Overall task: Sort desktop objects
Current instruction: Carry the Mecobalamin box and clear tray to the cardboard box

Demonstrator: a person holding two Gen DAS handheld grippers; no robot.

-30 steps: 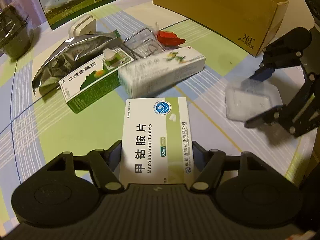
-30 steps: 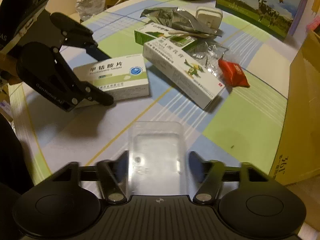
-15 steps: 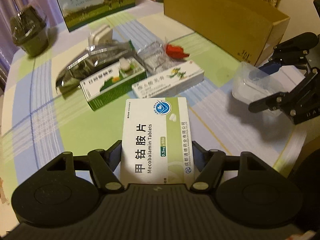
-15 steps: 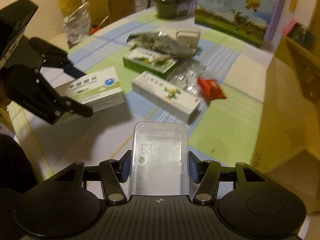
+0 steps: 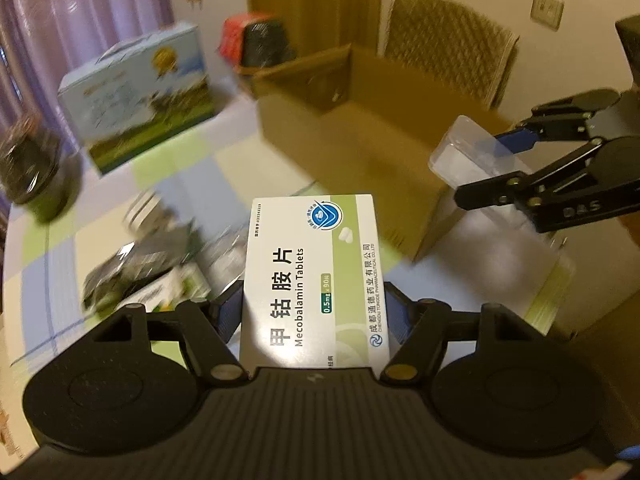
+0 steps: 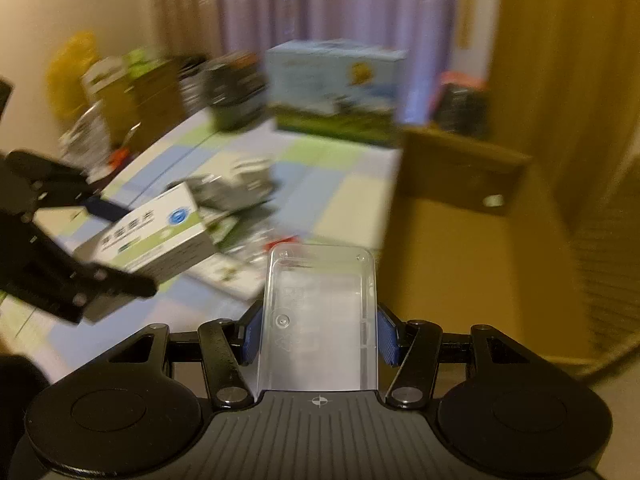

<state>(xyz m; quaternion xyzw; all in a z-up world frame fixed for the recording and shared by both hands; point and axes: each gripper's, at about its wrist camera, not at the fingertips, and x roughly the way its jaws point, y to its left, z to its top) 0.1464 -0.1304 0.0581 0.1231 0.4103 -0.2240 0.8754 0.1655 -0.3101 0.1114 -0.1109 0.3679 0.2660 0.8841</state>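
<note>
In the lower middle of the left wrist view: left gripper (image 5: 314,312), jaws closed on the long sides of a white-and-green tablet box (image 5: 314,276), held flat and clear of the table (image 5: 188,168). Upper middle: open cardboard box (image 5: 360,136), brown, mouth upward, just beyond the tablet box. Right edge: right gripper (image 5: 486,168), jaws pinching a clear plastic tray (image 5: 468,156) near the cardboard box's near corner. Left: blurred heap of packets (image 5: 140,272) on the table; milk carton (image 5: 136,96) in the upper left.

In the lower middle of the right wrist view: the right gripper (image 6: 318,332), blue pads (image 6: 386,334) pressed on the clear plastic tray (image 6: 320,316), held level. Right half: cardboard box wall (image 6: 460,240), close ahead. Left: the left gripper (image 6: 116,244) carrying the tablet box (image 6: 156,236) above the table (image 6: 320,184).

Handling note, judged: both items appear bound for the cardboard box. Carry each over the rim before opening the jaws; keep the two grippers apart at the mouth, one entering first. The tray looks thin, so keep the grip gentle and release it low.
</note>
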